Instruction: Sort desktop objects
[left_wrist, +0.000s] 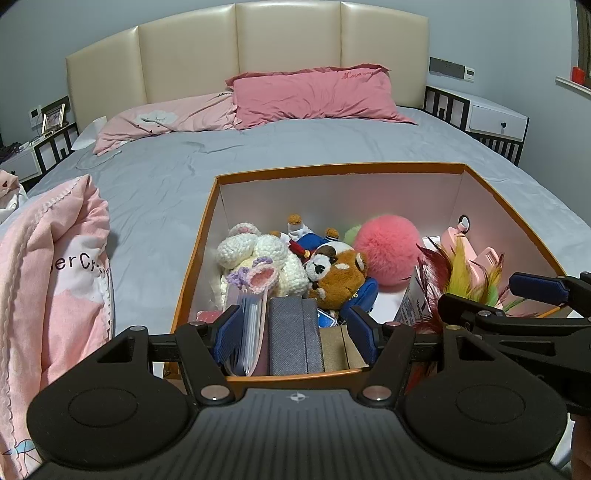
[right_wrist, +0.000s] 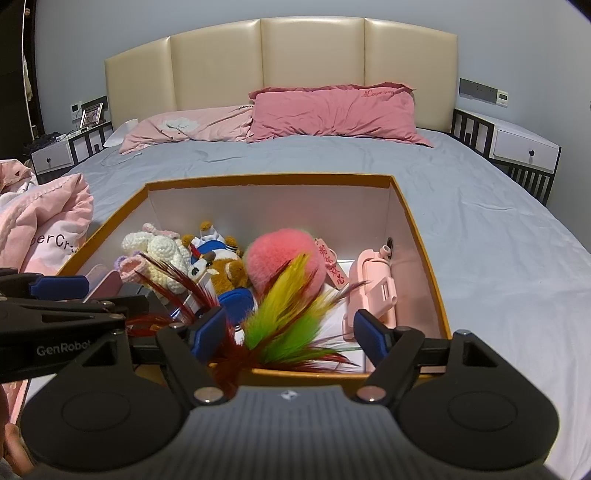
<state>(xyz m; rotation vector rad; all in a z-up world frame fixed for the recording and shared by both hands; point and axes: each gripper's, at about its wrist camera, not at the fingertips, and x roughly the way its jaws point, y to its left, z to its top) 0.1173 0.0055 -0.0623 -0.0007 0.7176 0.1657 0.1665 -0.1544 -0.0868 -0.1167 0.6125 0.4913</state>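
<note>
An orange box (left_wrist: 195, 236) (right_wrist: 417, 229) stands on the bed and holds several things: a white crochet toy (left_wrist: 255, 258) (right_wrist: 162, 251), a brown plush (left_wrist: 340, 273), a pink pompom (left_wrist: 388, 249) (right_wrist: 284, 254), a pink case (right_wrist: 373, 284), grey wallets (left_wrist: 291, 332) and a red, yellow and green feather toy (right_wrist: 284, 317) (left_wrist: 458, 273). My left gripper (left_wrist: 295, 332) is open over the box's near edge, its jaws either side of the wallets. My right gripper (right_wrist: 291, 328) is open over the near edge, with the feathers between its jaws, untouched.
A grey bed sheet (left_wrist: 166, 177) surrounds the box. A pink quilt (left_wrist: 55, 277) lies bunched at the left. Pink pillows (left_wrist: 314, 96) sit at the headboard. Nightstands (right_wrist: 517, 147) flank the bed.
</note>
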